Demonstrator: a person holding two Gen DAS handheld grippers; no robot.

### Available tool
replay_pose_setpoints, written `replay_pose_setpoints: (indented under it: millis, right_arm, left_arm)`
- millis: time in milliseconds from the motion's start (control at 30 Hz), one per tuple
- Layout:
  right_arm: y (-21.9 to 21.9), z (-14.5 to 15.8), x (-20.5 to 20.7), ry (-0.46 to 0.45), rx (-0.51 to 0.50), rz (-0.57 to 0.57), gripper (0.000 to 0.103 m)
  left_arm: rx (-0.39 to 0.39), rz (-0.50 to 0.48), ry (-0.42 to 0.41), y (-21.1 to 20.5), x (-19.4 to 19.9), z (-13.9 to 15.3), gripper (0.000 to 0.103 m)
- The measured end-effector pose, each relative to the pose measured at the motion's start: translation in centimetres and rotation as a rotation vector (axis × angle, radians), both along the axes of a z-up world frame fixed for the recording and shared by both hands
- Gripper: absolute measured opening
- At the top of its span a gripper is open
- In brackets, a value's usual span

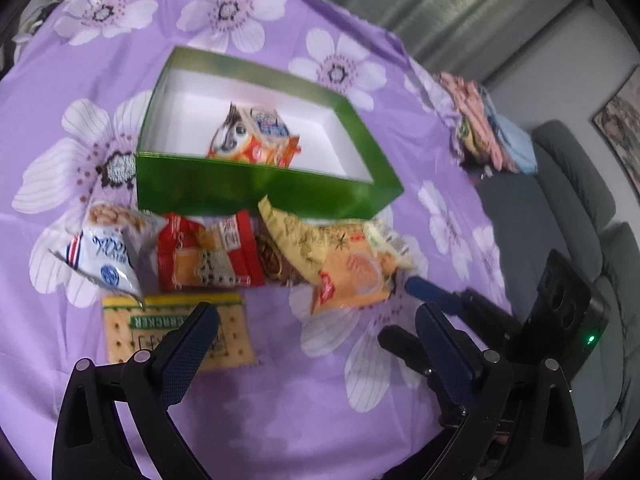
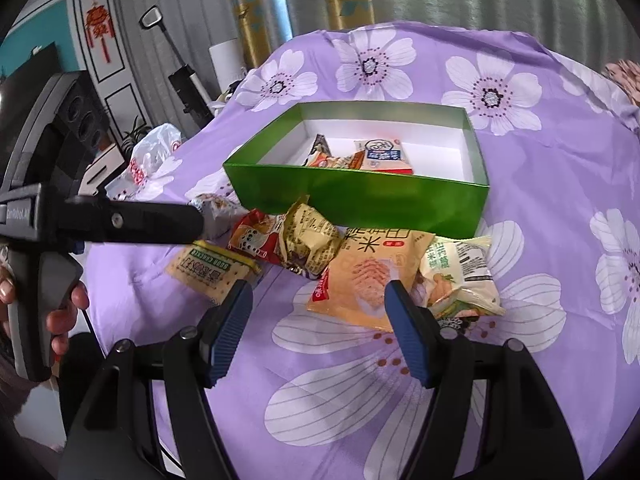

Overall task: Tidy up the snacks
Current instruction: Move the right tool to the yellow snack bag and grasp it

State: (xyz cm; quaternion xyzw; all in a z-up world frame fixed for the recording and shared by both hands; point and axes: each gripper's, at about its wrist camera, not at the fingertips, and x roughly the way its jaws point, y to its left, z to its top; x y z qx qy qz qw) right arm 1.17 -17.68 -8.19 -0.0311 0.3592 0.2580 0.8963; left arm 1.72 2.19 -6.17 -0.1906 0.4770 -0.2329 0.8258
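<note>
Snacks are partly sorted: a few packets already lie inside the green box, which sits open on the bench under a purple flowered cloth, and its white floor is mostly bare on either side of them. The rest is not yet in. A loose row lies on the cloth just in front of the box's near wall: a white and blue packet, a red packet, a crumpled yellow packet, an orange rice-cracker bag, a pale green-printed bag, and a flat yellow cracker pack nearest the camera. By my count six remain out (several overlap, so one more could be hidden beneath), which puts the job well short of halfway.

The packets look light, glossy and puffy, likely to slide or crumple under a pinch.

The left tongs stand wide apart and empty above the cracker pack and the bare cloth beside it. The right tongs are also apart with nothing between them, hovering just short of the orange bag.
</note>
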Motion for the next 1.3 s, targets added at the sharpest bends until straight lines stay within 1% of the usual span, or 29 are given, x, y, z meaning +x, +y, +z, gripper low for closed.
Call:
replay_pose_setpoints:
  millis: [133,400,567,767,933,967,1000,1033,1133,1167,1200,1233,1300]
  right_arm:
    - [0.4,-0.8,0.2,0.012,-0.008,0.015,0.069]
    - [0.9,-1.8,1.2,0.020,-0.016,0.026,0.069]
    - [1.5,-2.1,2.1,0.020,-0.023,0.039,0.069]
    - [2.3,-2.3,2.8,0.015,-0.013,0.065,0.068]
    - [2.9,-2.4,3.5,0.010,-0.019,0.081,0.067]
    - [3.1,-2.4,3.7,0.008,-0.022,0.083,0.067]
    - [3.2,-2.4,3.9,0.007,-0.028,0.086,0.067]
    - [3.4,-2.4,4.1,0.005,-0.031,0.089,0.067]
    - [3.9,-2.5,4.8,0.007,-0.040,0.098,0.064]
    - [4.1,-2.6,5.0,0.007,-0.044,0.102,0.063]
    - [4.2,-2.6,5.1,0.007,-0.046,0.107,0.062]
    - [4.3,-2.7,5.2,0.007,-0.048,0.113,0.061]
    - [4.6,-2.8,5.5,0.013,-0.048,0.116,0.058]
  left_arm:
    - [0.092,0.040,-0.001,-0.5,0.3,-0.6,0.099]
    - [0.138,0.026,-0.049,-1.5,1.1,-1.1,0.098]
    - [0.124,0.011,-0.065,-1.9,1.9,-1.5,0.098]
    - [0.096,0.014,-0.057,-2.0,2.8,-1.9,0.098]
    - [0.095,0.004,-0.055,-2.5,3.6,-2.1,0.095]
    - [0.096,0.004,-0.055,-2.5,3.7,-2.2,0.092]
    - [0.092,0.001,-0.053,-2.5,3.9,-2.2,0.084]
    - [0.088,-0.002,-0.050,-2.5,4.0,-2.3,0.082]
    - [0.089,-0.002,-0.044,-2.5,4.4,-2.7,0.080]
    - [0.085,-0.003,-0.041,-2.5,4.5,-2.8,0.073]
    - [0.079,-0.005,-0.037,-2.4,4.6,-2.9,0.062]
    - [0.072,-0.006,-0.029,-2.4,4.7,-3.0,0.060]
    - [0.069,-0.005,-0.025,-2.3,4.9,-3.2,0.058]
